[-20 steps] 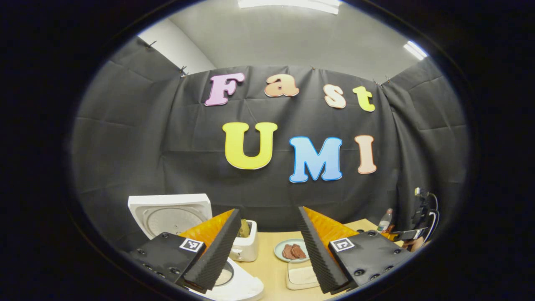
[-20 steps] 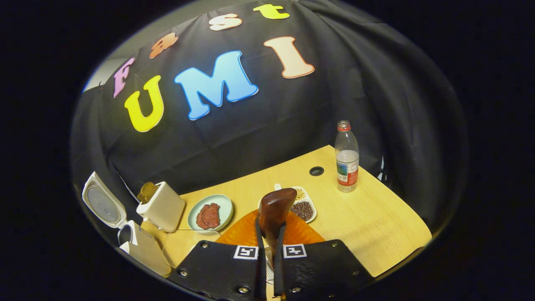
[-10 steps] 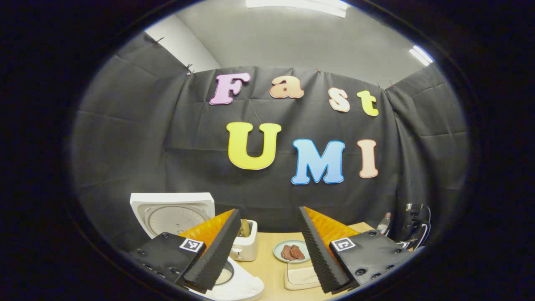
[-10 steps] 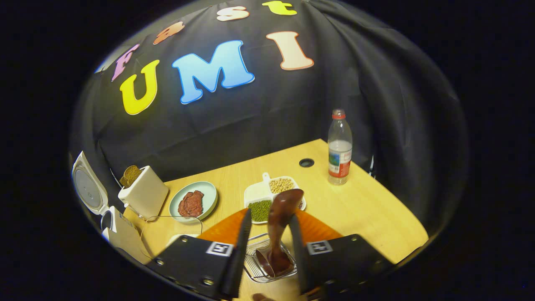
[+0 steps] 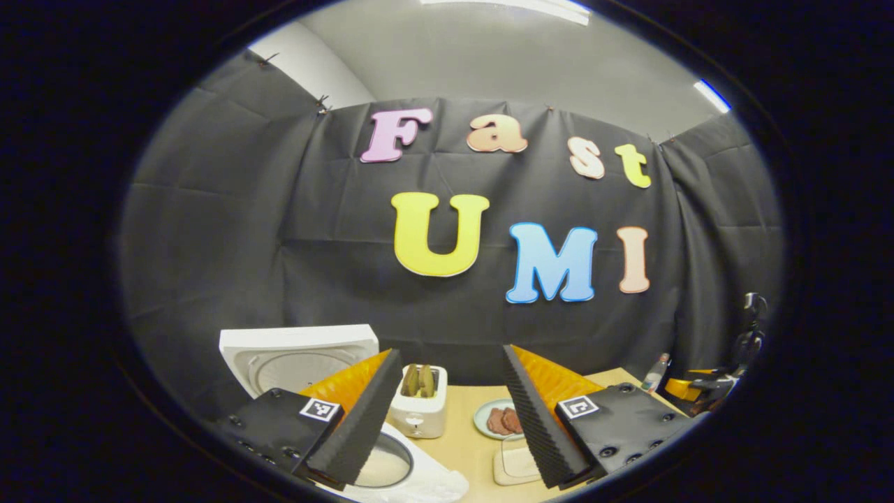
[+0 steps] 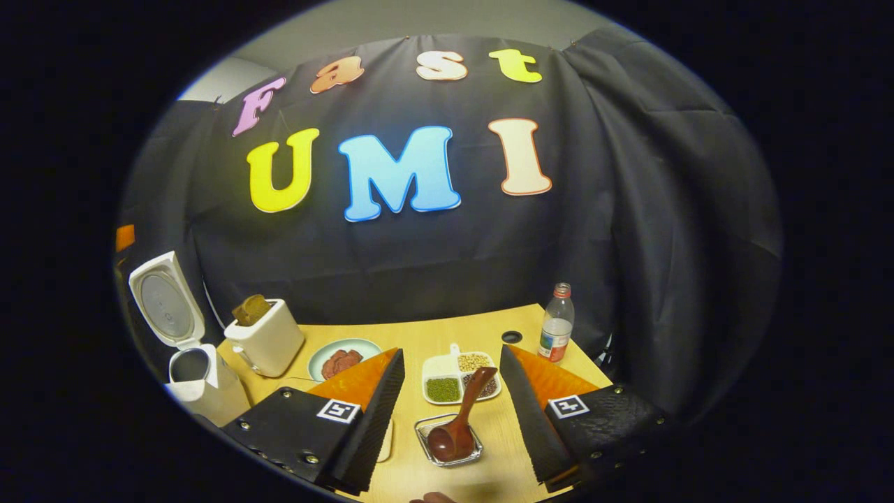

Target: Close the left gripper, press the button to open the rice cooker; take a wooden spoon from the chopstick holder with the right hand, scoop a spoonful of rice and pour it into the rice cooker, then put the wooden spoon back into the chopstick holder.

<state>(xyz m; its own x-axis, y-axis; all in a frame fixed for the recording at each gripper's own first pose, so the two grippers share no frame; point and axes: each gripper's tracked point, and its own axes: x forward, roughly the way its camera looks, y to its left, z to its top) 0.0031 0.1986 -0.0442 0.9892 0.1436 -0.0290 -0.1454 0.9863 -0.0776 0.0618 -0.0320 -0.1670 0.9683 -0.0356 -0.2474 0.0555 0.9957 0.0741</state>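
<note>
My right gripper (image 6: 450, 360) is open and held back above the table. Between and beyond its fingers, the dark wooden spoon (image 6: 457, 419) stands free in the small wire chopstick holder (image 6: 421, 427), bowl end down and handle leaning up to the right. The white rice cooker (image 6: 199, 391) stands at the left with its lid (image 6: 164, 307) raised. My left gripper (image 5: 447, 363) is open with nothing in it. It hovers by the rice cooker's open pot (image 5: 384, 464), and the upright lid (image 5: 300, 349) is behind its left finger.
On the wooden table (image 6: 531, 447) stand a white toaster (image 6: 265, 339) with bread, a plate of meat (image 6: 342, 360), a divided dish of beans (image 6: 454, 377) and a water bottle (image 6: 555, 332). A white dish (image 5: 517, 464) lies near my left gripper.
My right gripper has opened, let go of the wooden spoon in the holder and drawn back from it. The left gripper view has shifted slightly; that gripper stays open.
</note>
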